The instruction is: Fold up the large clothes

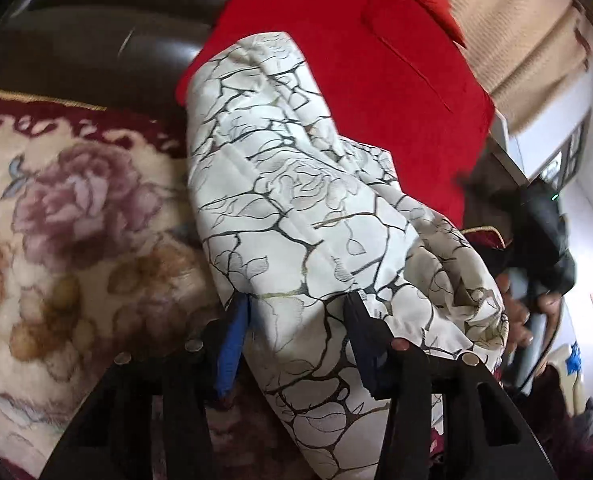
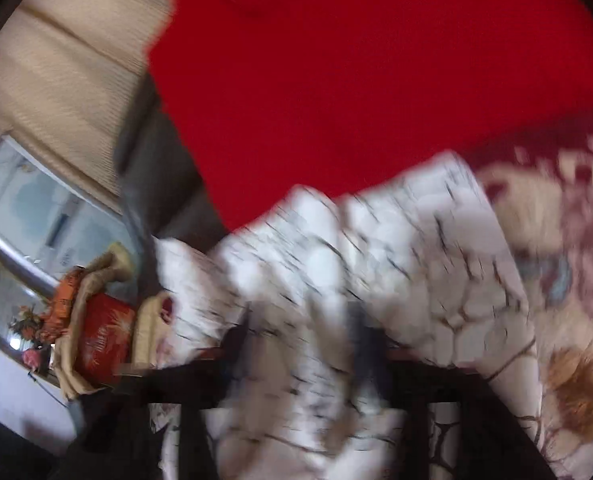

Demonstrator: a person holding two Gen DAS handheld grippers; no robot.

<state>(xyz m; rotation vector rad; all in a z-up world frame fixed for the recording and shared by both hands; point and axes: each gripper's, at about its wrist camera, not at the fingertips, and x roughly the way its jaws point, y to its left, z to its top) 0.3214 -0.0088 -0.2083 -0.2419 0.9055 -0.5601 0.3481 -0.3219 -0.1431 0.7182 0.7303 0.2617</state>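
A white garment with a dark crackle and rose print [image 1: 296, 208] lies bunched and partly folded on a floral blanket [image 1: 56, 240]. My left gripper [image 1: 296, 312] is shut on its near edge, blue-padded fingers [image 1: 232, 340] pinching thick folds. In the blurred right wrist view the same garment [image 2: 376, 260] fills the lower middle, and my right gripper [image 2: 300, 328] has it bunched between its dark fingers, seemingly clamped. The right gripper and the hand holding it also show at the right of the left wrist view [image 1: 544, 240].
A red cushion [image 1: 356, 60] stands behind the garment against a dark leather sofa back [image 1: 96, 40]. Beige curtains [image 2: 68, 60] and a window lie to one side. A red bag and baskets [image 2: 96, 336] sit by the sofa's end.
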